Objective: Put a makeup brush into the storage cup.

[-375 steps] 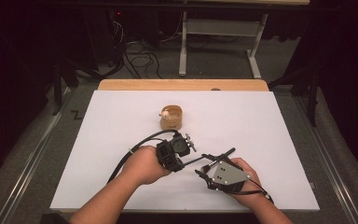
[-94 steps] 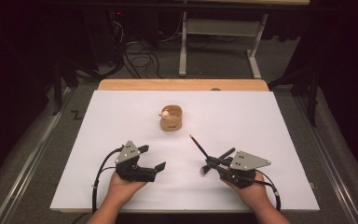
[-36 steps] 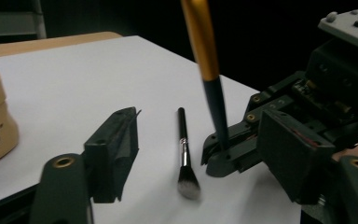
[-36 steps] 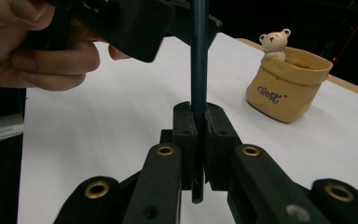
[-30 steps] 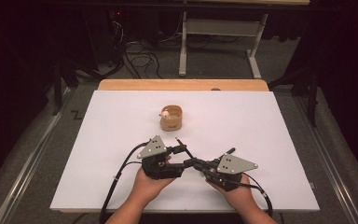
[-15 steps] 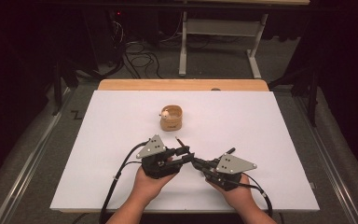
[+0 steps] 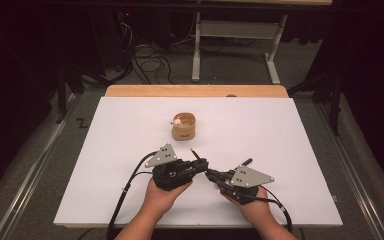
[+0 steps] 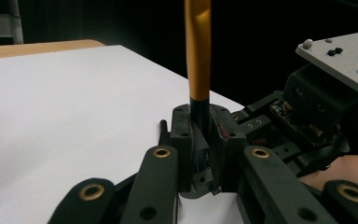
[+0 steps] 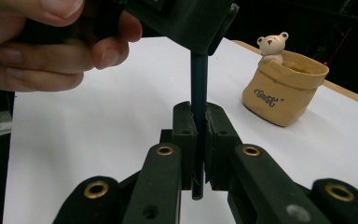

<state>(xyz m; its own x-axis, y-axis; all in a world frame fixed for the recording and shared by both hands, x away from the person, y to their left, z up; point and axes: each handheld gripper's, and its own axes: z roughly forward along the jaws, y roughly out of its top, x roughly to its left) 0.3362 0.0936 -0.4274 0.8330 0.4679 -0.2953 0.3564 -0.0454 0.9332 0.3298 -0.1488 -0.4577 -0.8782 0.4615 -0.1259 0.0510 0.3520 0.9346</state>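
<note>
Pen [image 8: 199,56] betw. both grippers' fingers [image 9: 185,135], hands [image 7: 162,197] low, side by side

A pen [image 8: 199,56] with an orange-yellow barrel and dark tip sits in black grippers topped by grey plates [image 7: 162,156], above a white table sheet [image 7: 280,130] edged in light wood, near a tan pot [image 9: 284,88] with a cream bear.

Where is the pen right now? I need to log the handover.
High view: the pen is near the table's front middle, clamped by both the left gripper and right gripper, nearer than the bear pot.
</note>
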